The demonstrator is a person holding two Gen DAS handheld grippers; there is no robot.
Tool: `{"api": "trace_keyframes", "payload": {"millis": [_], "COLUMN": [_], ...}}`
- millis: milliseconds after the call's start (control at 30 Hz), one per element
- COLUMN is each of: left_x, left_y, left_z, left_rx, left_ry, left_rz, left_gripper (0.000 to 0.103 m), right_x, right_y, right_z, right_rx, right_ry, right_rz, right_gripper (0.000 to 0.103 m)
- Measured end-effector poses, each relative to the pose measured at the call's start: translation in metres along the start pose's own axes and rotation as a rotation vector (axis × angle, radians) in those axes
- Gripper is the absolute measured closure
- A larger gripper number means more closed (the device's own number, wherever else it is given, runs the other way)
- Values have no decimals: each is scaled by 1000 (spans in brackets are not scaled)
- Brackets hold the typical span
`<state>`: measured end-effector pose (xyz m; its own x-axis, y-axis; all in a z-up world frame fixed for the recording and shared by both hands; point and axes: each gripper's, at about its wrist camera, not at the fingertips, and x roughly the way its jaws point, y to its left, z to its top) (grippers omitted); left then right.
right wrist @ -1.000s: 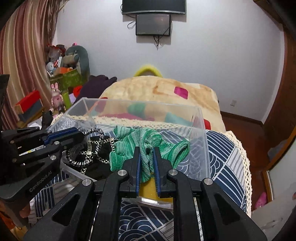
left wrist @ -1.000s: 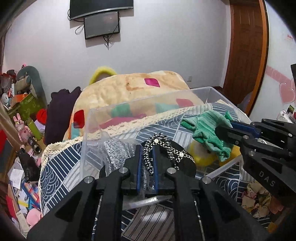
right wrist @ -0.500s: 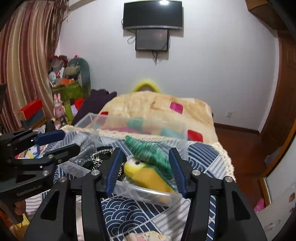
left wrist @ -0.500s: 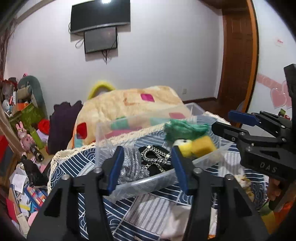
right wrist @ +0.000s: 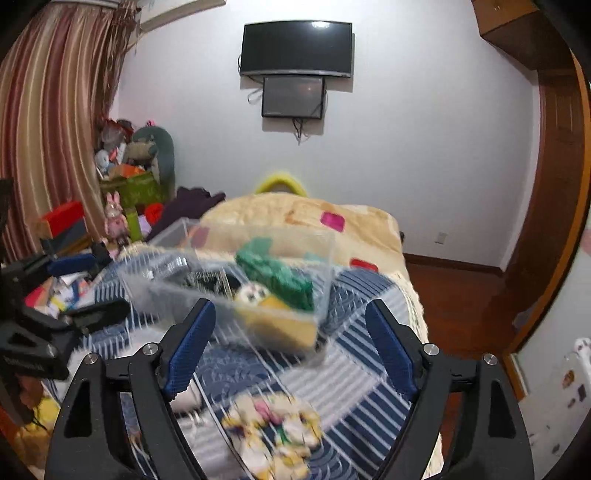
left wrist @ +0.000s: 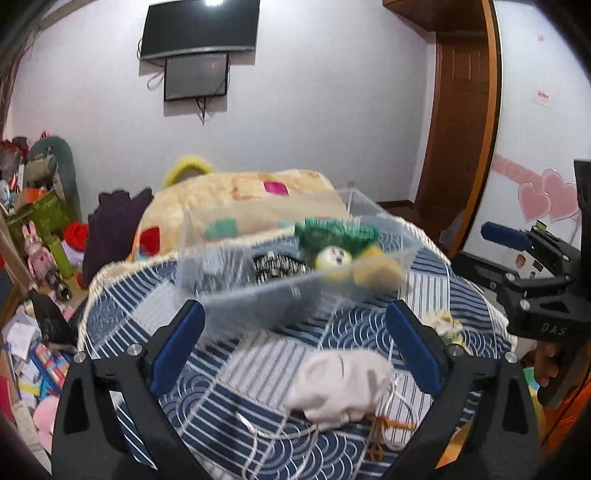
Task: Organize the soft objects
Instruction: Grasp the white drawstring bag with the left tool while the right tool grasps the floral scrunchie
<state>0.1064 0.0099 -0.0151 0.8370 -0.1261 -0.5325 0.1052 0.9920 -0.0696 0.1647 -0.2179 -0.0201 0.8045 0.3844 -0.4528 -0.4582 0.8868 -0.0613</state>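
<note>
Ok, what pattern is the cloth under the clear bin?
Navy and white patchwork cloth, stripes and wave arcs; clearest in the left wrist view.

The room is evenly lit and fairly bright, with a ceiling lamp mirrored as a white glare spot on the wall screen (left wrist: 201, 27). Both my views smear with motion: the clear box (left wrist: 295, 258) and the patterned bedspread (right wrist: 332, 350) streak into double lines, while my own left claw (left wrist: 295, 350) and right claw (right wrist: 291, 345) stay sharp. Fisheye bending curves the door frame (left wrist: 495, 122), and the corners fall black.
</note>
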Motion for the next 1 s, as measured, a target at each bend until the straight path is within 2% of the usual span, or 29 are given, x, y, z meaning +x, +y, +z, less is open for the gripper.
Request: {"api": "trace_keyframes", "payload": {"millis": [200, 333, 533, 767, 800, 833, 867, 900, 967, 1000], "left_x": [15, 20, 35, 39, 40, 41, 41, 42, 44, 44], "left_y": [-3, -16, -26, -28, -28, -28, -27, -27, -27, -26], "left_z": [-26, -41, -53, -62, -63, -63, -63, -64, -65, -66], "left_rx": [-44, -31, -20, -21, -22, -24, -27, -30, -31, -30], "left_ry": [78, 110, 152, 135, 135, 141, 146, 154, 169, 170], "left_rz": [-37, -80, -65, -75, -76, -87, -99, -108, -132, -132], "left_gripper": [3, 3, 3, 4, 5, 10, 20, 24, 40, 41], "right_x": [12, 14, 15, 22, 23, 24, 25, 26, 26, 26], "right_y": [-2, 1, 0, 1, 2, 2, 2, 3, 5, 6], "right_z": [-29, -45, -66, -84, -84, -85, -85, -87, -87, -87], "right_rx": [32, 37, 49, 51, 50, 49, 47, 43, 32, 27], "right_ry": [87, 130, 172, 202, 205, 206, 211, 220, 215, 214], "right_rz": [14, 24, 43, 21, 19, 20, 24, 28, 14, 13], "right_gripper": [22, 22, 22, 22, 26, 35, 39, 46, 54, 62]}}
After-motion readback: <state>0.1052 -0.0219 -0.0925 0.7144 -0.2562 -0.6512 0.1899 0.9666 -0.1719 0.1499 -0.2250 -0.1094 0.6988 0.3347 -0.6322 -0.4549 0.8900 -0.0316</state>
